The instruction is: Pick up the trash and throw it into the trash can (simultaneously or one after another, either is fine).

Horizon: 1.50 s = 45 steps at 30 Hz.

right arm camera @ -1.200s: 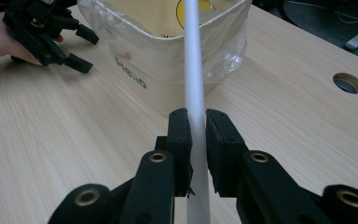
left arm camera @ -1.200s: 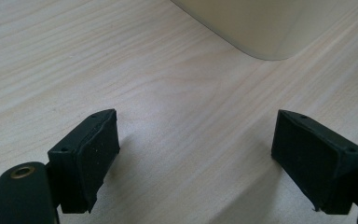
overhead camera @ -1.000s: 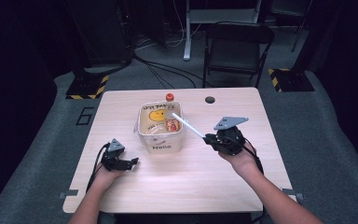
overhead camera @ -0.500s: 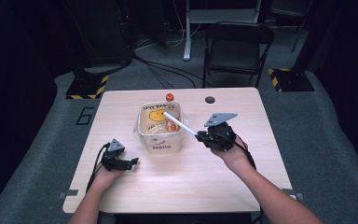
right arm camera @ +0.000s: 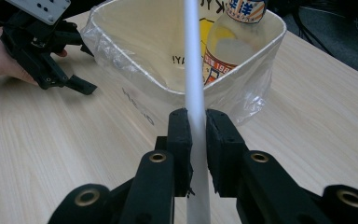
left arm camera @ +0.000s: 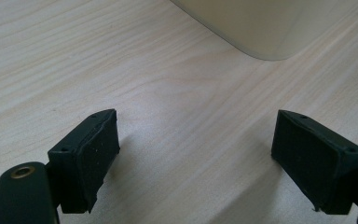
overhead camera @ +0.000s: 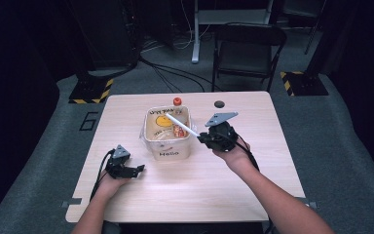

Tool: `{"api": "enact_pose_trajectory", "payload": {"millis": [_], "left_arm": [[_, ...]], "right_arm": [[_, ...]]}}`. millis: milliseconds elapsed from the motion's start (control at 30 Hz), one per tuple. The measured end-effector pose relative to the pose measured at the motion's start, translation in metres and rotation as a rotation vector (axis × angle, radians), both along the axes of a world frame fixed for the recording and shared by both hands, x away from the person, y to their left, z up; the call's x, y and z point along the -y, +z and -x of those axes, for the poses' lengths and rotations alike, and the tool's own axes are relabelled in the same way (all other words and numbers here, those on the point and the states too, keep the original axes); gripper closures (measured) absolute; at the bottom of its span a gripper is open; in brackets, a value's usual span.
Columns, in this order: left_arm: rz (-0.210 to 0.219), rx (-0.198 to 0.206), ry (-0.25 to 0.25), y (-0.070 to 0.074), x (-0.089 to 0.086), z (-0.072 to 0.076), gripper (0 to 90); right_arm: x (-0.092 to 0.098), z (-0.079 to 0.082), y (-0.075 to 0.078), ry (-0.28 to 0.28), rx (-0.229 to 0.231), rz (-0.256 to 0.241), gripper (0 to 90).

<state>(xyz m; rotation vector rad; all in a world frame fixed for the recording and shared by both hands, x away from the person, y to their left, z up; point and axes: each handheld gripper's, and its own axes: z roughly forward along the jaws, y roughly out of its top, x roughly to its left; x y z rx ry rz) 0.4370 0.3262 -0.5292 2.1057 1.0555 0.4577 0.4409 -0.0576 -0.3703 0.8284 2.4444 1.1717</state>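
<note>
A white stick (right arm camera: 193, 70) is clamped between the fingers (right arm camera: 181, 140) of the right gripper (overhead camera: 205, 138), the two black pads pressed against its sides. From there it slants up and away over the rim of the tub (overhead camera: 148, 141), its far end above the tub's middle in the high view. Whether the stick touches the rim cannot be told.

The tub is a cream, round-cornered container lined with a clear plastic bag (right arm camera: 116, 70) that folds over its rim. It has a yellow smiley face inside and the word "Hello" on its near wall. It stands at the middle of the counter (overhead camera: 195, 195), closer to the far edge than the near one. Inside lies a bottle (right arm camera: 223, 51) with an orange and white label, leaning toward the tub's far right corner. A small red-capped thing (overhead camera: 177, 101) stands just beyond the tub, by the counter's far edge. A dark round hole (overhead camera: 218, 104) sits in the counter to its right.

The right gripper is held just off the tub's right side, above the counter. The left gripper (overhead camera: 137, 169) rests on the counter toward the near left corner, apart from the tub, its fingers (left arm camera: 86, 154) spread wide with nothing between them.
</note>
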Motion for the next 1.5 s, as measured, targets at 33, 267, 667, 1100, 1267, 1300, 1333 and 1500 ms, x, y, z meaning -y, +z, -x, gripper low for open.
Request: {"api": "enact_pose_trajectory", "payload": {"millis": [33,267,667,1100,1267,1300,1333,1500], "left_arm": [[0.000,0.000,0.000,0.000,0.000,0.000,14.8],[0.000,0.000,-0.001,0.000,0.000,0.000,14.8],[-0.001,0.000,-0.001,0.000,0.000,0.000,14.8],[-0.002,-0.002,-0.003,0.000,0.000,0.000,14.8],[-0.007,0.000,-0.006,0.000,-0.001,0.000,14.8],[-0.005,-0.001,-0.005,0.000,-0.001,0.000,14.8],[-0.005,-0.001,-0.005,0.000,-0.001,0.000,14.8],[-0.005,-0.001,-0.005,0.000,-0.001,0.000,14.8]], "right_arm": [[-0.001,-0.001,0.000,-0.002,-0.001,0.001,79.6],[-0.012,-0.011,-0.004,-0.014,-0.015,-0.008,79.5],[-0.025,-0.024,-0.009,-0.026,-0.029,0.000,79.4],[-0.042,-0.038,-0.008,-0.014,-0.018,0.009,79.2],[-0.048,-0.040,-0.009,-0.013,-0.021,0.018,79.2],[-0.050,-0.040,-0.009,-0.018,-0.026,0.023,79.2],[-0.050,-0.040,-0.010,-0.019,-0.028,0.023,79.2],[-0.055,-0.042,-0.010,-0.018,-0.032,0.032,79.1]]}}
